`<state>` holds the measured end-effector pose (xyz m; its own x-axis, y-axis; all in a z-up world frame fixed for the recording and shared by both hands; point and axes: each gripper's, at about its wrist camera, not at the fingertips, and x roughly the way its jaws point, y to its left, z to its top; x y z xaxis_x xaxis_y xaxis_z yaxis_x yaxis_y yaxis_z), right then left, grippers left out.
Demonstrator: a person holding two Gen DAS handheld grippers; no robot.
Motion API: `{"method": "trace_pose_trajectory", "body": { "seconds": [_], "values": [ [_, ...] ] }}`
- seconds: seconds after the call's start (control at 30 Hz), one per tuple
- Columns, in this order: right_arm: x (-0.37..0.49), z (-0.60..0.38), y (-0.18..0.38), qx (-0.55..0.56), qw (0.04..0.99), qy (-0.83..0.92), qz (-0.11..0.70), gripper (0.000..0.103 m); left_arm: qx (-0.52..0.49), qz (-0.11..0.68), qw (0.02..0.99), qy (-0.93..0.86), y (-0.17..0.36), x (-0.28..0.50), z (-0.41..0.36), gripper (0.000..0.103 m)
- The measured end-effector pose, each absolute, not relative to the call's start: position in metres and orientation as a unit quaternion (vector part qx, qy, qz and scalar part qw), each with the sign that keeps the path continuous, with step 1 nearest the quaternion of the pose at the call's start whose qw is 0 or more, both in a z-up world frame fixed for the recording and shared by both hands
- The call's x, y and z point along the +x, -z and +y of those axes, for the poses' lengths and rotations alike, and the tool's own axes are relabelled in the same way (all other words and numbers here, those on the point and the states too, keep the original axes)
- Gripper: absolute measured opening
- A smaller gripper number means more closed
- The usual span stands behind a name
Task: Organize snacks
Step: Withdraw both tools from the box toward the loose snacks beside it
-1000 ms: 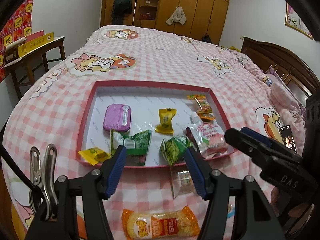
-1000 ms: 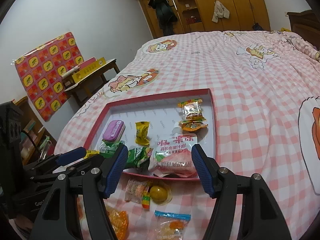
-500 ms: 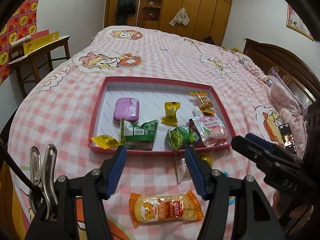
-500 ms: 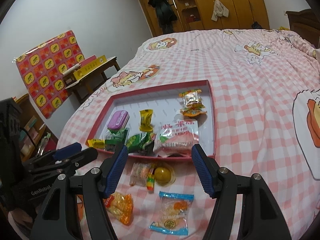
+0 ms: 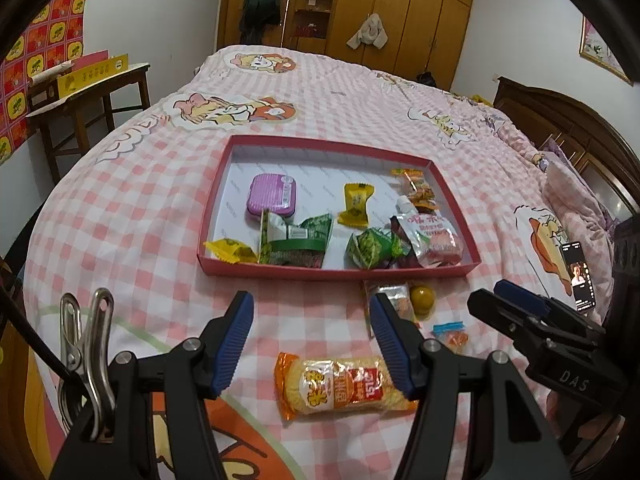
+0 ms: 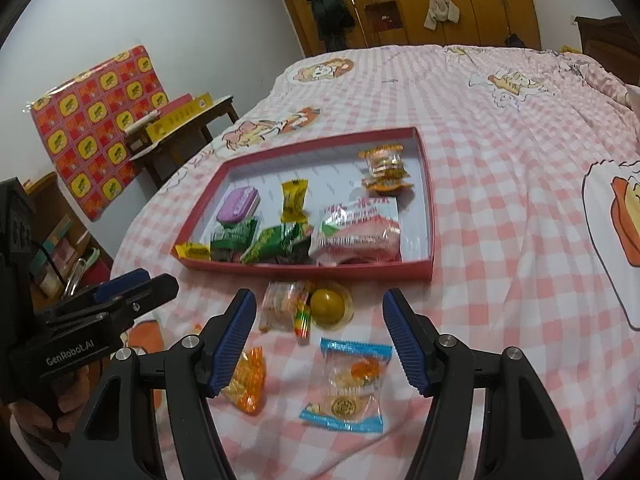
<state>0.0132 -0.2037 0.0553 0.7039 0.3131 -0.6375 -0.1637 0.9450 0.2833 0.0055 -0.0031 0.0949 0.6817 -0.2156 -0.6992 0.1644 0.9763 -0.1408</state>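
A red-rimmed tray (image 5: 320, 272) (image 6: 424, 272) lies on the pink checked bed and holds several snacks: a purple tin (image 5: 271, 193), yellow candies, green packets (image 5: 298, 240) and a pink pouch (image 5: 430, 236). In front of it on the bed lie an orange cracker packet (image 5: 340, 386), a clear wrapped sweet (image 6: 282, 304), a yellow jelly cup (image 6: 329, 304) and a blue-edged packet (image 6: 350, 384). My left gripper (image 5: 312, 344) is open and empty, just above the cracker packet. My right gripper (image 6: 320, 342) is open and empty, above the blue-edged packet.
A phone (image 5: 580, 276) lies on the bed at the right. A wooden side table (image 5: 88, 92) with yellow boxes stands left of the bed. Wardrobes (image 5: 400, 12) line the far wall. A dark headboard (image 5: 560, 120) is at the right.
Both grippers have drawn back from the tray toward the near edge of the bed. The loose snacks in front of the tray have come into fuller view. Both stay open.
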Motion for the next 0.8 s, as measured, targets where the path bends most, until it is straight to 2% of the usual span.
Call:
{"method": "trace_pose_trajectory", "body": {
  "seconds": [0.67,0.8],
  "values": [
    [0.0,-0.203,-0.025,0.092,0.901,-0.115,0.408,0.068,-0.033,0.447,0.885,0.125,-0.063,-0.014,-0.001,0.064],
    [-0.001,-0.205,-0.022,0.096,0.9,-0.114,0.411,0.067,-0.063,0.474,0.867,0.137,-0.057,-0.02,0.002,0.064]
  ]
}}
